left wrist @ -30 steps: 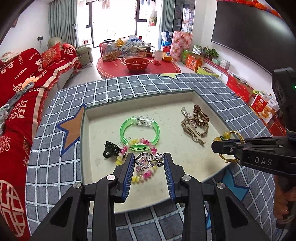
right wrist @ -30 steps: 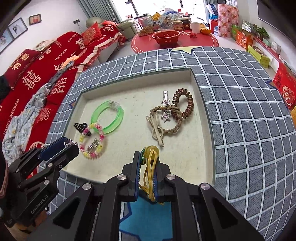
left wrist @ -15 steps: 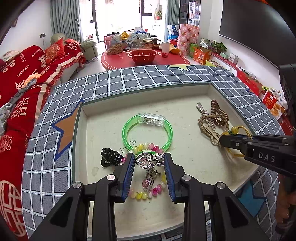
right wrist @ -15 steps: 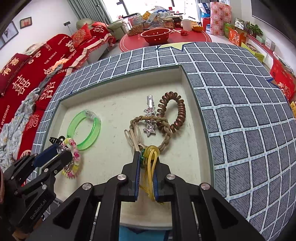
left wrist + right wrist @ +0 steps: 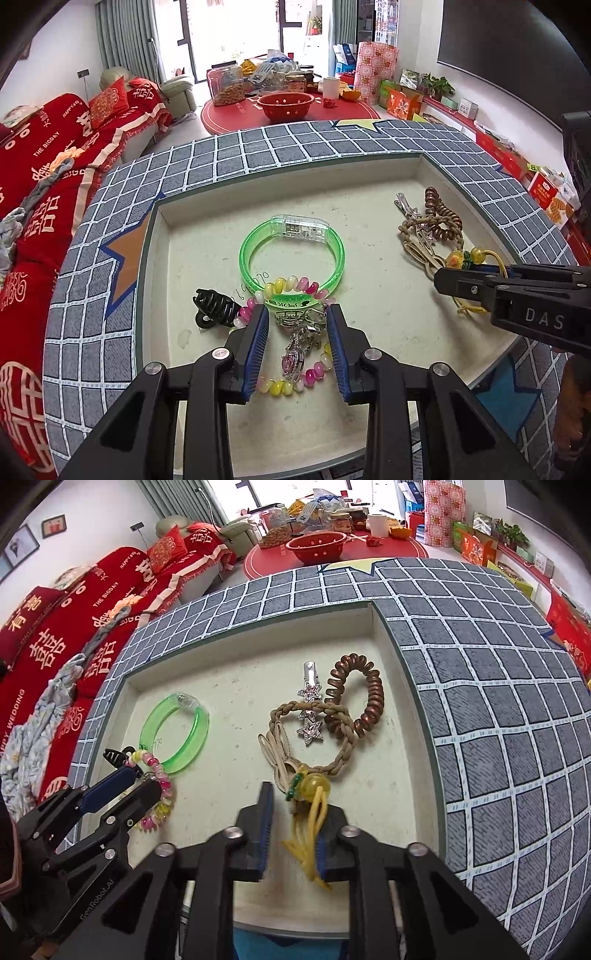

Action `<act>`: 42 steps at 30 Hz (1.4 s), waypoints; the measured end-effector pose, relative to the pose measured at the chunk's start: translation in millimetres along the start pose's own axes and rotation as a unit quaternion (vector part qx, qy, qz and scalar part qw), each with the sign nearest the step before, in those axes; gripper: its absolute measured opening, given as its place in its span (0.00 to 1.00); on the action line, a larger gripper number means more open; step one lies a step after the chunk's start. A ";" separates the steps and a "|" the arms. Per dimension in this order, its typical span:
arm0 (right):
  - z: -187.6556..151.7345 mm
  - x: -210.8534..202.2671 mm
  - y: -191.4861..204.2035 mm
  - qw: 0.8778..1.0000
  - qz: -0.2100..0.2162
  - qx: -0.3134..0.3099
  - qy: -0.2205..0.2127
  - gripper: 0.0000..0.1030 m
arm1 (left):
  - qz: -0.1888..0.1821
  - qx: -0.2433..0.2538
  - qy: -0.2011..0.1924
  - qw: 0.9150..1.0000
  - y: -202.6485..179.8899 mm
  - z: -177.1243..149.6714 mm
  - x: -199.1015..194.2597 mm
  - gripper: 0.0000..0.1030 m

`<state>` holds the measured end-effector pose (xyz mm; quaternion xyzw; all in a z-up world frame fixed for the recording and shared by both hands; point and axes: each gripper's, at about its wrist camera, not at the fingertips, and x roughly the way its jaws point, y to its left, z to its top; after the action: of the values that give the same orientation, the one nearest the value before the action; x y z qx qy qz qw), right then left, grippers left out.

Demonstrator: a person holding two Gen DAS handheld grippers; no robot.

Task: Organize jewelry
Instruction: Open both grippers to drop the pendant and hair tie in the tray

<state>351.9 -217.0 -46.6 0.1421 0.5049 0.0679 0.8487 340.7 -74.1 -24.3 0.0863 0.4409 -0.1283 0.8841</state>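
Both grippers have sunk lower into the tray (image 5: 424, 173) than a second ago.
Right gripper (image 5: 291, 805) jaws are opening around the yellow cord charm (image 5: 314, 794); left gripper (image 5: 295, 325) jaws stand apart, straddling the beaded bracelet (image 5: 291, 384).

We note a translucent, glossy green plastic bangle (image 5: 291, 254) on the matt, speckled, stone-like tray floor (image 5: 369, 295). The beaded bracelet (image 5: 295, 380) carries glossy pink and yellow beads with a shiny metal charm. The hair claw (image 5: 214, 306) is glossy black plastic. Far right, the spiral hair tie (image 5: 354, 698) shows a coppery sheen; the star clip (image 5: 310, 712) is glittering metal. The checked cloth (image 5: 332, 147) looks woven and rough.
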 end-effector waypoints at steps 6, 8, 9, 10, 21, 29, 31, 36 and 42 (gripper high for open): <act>-0.9 -7.3 -2.1 1.000 0.015 0.008 -0.008 0.50 | 0.007 -0.002 -0.005 1.000 1.6 -0.4 -5.9 0.45; -0.2 -10.0 -5.3 0.999 0.032 0.021 -0.010 0.55 | 0.008 -0.004 -0.006 1.000 2.6 -0.7 -7.4 0.45; 0.1 -11.7 -7.1 0.999 0.040 0.028 -0.012 0.58 | 0.008 -0.004 -0.006 1.000 3.1 -0.9 -8.1 0.45; 0.6 -13.0 -7.4 0.998 0.045 0.032 -0.013 0.58 | 0.009 -0.005 -0.006 1.000 3.6 -1.0 -8.6 0.45; 0.6 -38.3 -13.2 0.995 0.067 0.064 -0.037 0.68 | 0.009 0.006 -0.003 1.000 -1.5 -0.7 -8.9 0.45; -2.9 -58.4 -13.9 0.994 0.068 0.065 -0.056 0.68 | 0.026 0.022 0.000 0.999 -10.5 2.3 -5.1 0.45; -4.2 -61.4 -17.3 0.994 0.067 0.066 -0.057 0.68 | 0.027 0.021 0.002 0.999 -9.6 2.1 -4.5 0.45; -10.2 -66.5 -21.9 0.994 0.065 0.072 -0.058 0.68 | 0.046 0.014 -0.029 0.998 -6.0 2.2 -16.0 0.90; -13.3 -66.4 -25.8 0.994 0.060 0.075 -0.059 0.68 | 0.046 0.011 -0.029 0.998 -2.2 7.3 -23.6 0.90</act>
<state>307.5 -256.4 -5.0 0.2393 0.4485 0.0718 0.8581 331.9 -74.6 -1.1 0.1125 0.4087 -0.0951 0.9007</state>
